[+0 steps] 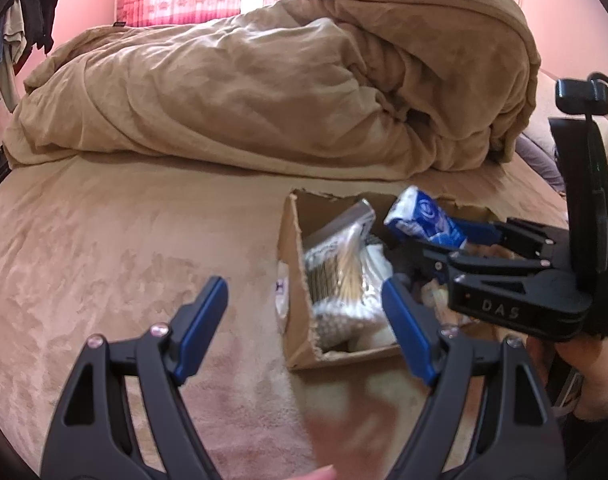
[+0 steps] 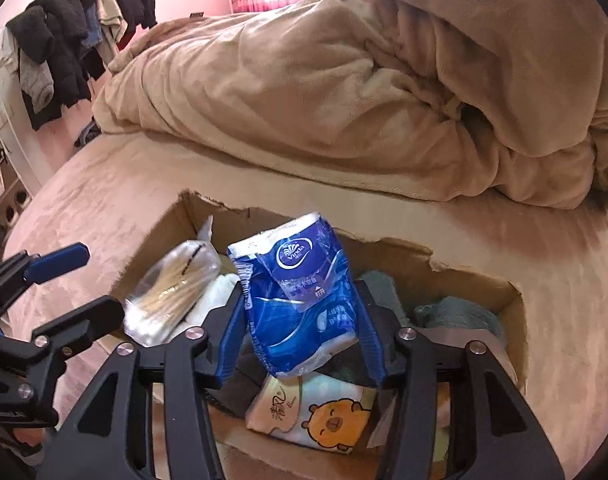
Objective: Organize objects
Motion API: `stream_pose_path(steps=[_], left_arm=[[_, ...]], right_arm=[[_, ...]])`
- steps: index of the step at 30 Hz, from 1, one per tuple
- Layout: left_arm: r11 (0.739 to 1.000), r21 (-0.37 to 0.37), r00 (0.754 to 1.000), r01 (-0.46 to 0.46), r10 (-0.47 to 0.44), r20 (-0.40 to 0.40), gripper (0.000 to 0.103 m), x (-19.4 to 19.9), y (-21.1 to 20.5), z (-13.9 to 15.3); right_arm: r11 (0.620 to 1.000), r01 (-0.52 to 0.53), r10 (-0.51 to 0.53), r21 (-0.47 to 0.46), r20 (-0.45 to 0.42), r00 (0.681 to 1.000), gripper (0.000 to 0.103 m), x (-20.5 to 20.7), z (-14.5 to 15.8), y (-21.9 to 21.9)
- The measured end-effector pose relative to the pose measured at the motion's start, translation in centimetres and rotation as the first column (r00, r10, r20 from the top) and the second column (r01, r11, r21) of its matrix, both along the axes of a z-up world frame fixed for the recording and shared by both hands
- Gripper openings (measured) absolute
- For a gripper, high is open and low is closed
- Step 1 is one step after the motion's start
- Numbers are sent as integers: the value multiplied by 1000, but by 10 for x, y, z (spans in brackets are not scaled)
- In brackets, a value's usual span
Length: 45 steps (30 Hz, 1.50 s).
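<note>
Our right gripper [image 2: 300, 332] pinches the soft tissue pack [image 2: 300, 292] above the box [image 2: 480, 280], left gripper [image 1: 304, 320] spread empty; the slick pack could slip out.

left hand-held gripper [image 1: 304, 320] spread, right [image 2: 300, 316] clamped

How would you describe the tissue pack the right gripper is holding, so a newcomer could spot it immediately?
On the bed stands an open cardboard box. Above it, the right gripper pinches a blue tissue pack. Unlike the white bear-printed pack and clear swab bag below, it is glossy blue.
</note>
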<state>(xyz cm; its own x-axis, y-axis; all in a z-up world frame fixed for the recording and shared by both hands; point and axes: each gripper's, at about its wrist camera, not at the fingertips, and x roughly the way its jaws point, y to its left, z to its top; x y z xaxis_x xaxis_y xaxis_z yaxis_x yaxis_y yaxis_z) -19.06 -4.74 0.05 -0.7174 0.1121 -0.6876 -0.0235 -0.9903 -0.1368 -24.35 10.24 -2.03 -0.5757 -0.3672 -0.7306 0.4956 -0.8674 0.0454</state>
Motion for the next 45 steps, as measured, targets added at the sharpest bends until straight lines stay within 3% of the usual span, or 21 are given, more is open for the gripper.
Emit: stream_pose_path(steps=[5, 11, 24, 30, 35, 45], left_arm=[[1000, 19, 1000, -10, 10, 9, 80, 4, -5, -1], [999, 39, 1000, -22, 22, -5, 80, 23, -10, 5], [997, 56, 998, -49, 52, -43, 81, 94, 1, 27], [998, 47, 998, -40, 43, -52, 81, 125, 20, 34], [998, 52, 997, -43, 46, -56, 81, 147, 33, 39], [998, 20, 999, -51, 52, -10, 81, 169, 54, 28]], right_arm=[[1000, -5, 5, -2, -10, 1000, 67, 5, 3, 1], [1000, -9, 8, -11, -28, 1000, 67, 18, 17, 4], [999, -10, 7, -42, -68, 998, 69, 93, 54, 29], [997, 3, -9, -74, -75, 997, 76, 130, 66, 48], [993, 48, -56, -106, -73, 996, 76, 156, 69, 66], [991, 114, -120, -71, -86, 989, 76, 198, 58, 96]])
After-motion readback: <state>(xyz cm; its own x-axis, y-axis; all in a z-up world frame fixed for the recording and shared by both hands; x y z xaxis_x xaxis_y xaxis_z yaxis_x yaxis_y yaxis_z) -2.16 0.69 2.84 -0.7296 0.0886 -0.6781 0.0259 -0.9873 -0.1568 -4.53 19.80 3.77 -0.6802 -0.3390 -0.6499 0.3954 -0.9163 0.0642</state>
